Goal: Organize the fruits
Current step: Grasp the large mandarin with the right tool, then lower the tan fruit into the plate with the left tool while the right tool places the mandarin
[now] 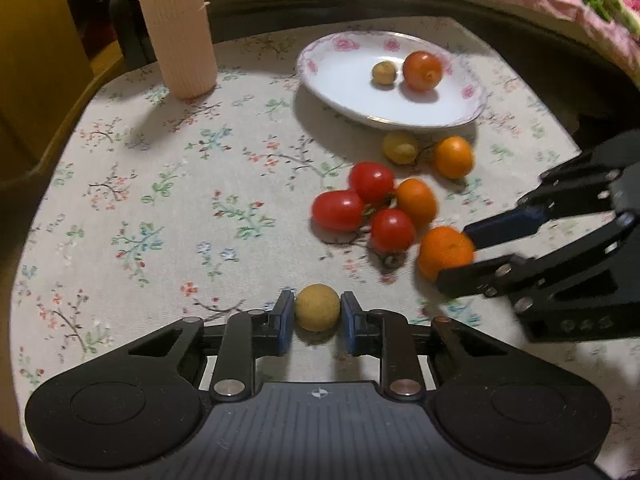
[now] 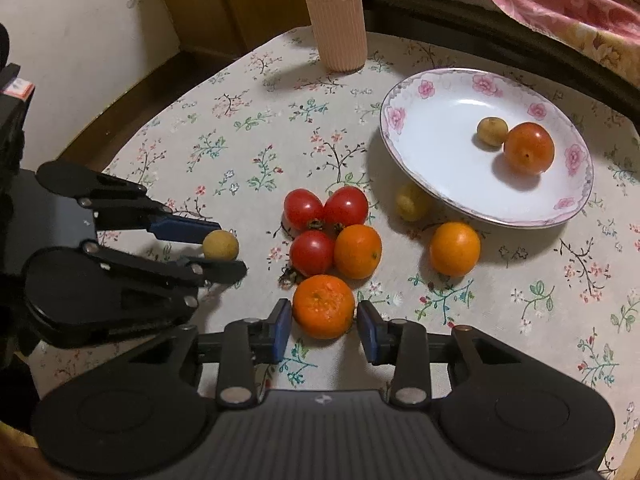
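My left gripper [image 1: 316,316] is shut on a small tan round fruit [image 1: 317,307], which rests on the flowered tablecloth; the right wrist view shows the same fruit [image 2: 220,244] between its fingers. My right gripper [image 2: 324,320] has its blue pads against both sides of a mandarin [image 2: 323,306] at the near end of the fruit pile. In the left wrist view the right gripper [image 1: 452,258] reaches in from the right around that mandarin [image 1: 445,252]. A flowered white plate [image 2: 436,148] holds a small tan fruit [image 2: 491,131] and an orange-red tomato [image 2: 529,148].
Three red tomatoes [image 2: 316,220], two more mandarins [image 2: 357,251] [image 2: 454,249] and a yellow fruit [image 2: 410,202] lie between the grippers and the plate. A tall ribbed beige roll [image 2: 338,16] stands at the back. The table's edge [image 2: 132,120] drops off on the left.
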